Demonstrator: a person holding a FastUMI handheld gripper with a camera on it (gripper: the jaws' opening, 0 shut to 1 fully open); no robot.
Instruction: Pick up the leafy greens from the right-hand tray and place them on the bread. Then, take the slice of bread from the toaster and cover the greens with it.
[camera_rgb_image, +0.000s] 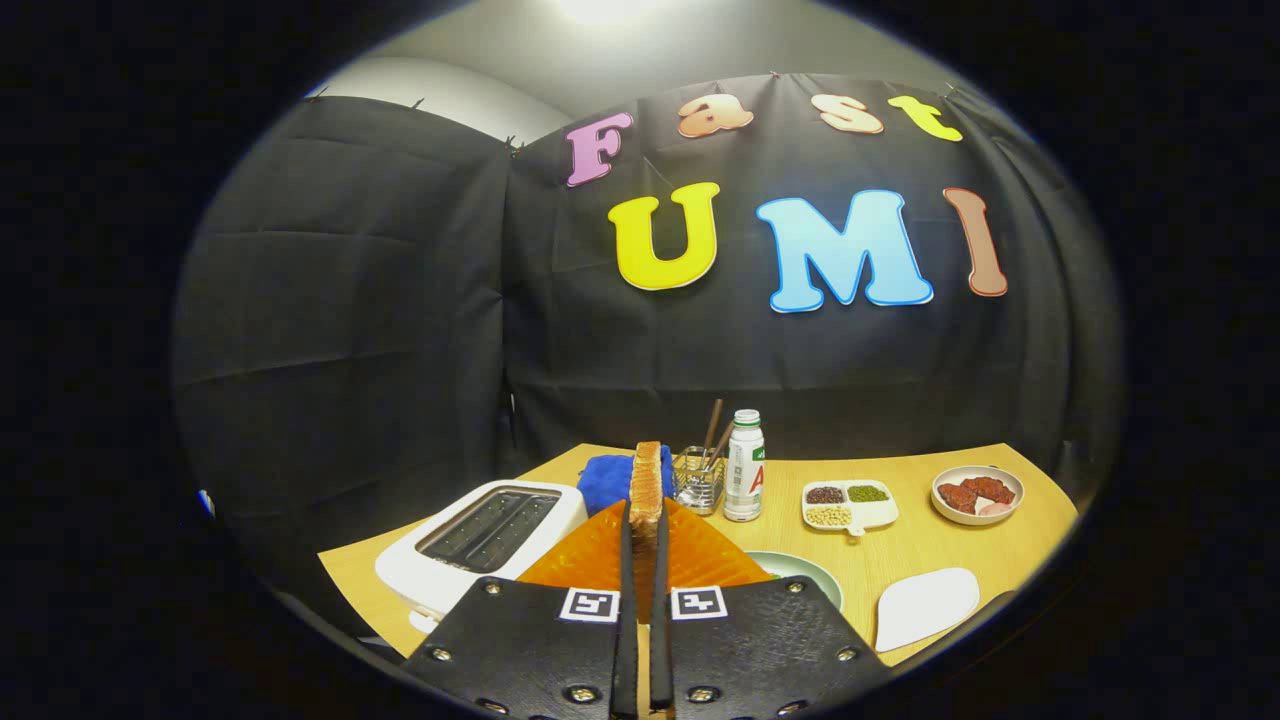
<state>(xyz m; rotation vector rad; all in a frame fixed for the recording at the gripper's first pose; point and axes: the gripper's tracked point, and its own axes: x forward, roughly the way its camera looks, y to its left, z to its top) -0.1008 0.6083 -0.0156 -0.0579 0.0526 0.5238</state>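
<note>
Gripper (641, 520) is clenching bread slice (646, 485) edge-on above the table, w/ toaster (480, 540) near left; thin grip risking slip or tilt while lowering.

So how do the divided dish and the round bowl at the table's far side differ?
The divided dish is squarish with three compartments of small beans, dark, green and pale; the round bowl is one open well holding reddish chunks. The dish sits nearer the bottle. Both are white. The gripper is shut on the bread slice.
</note>
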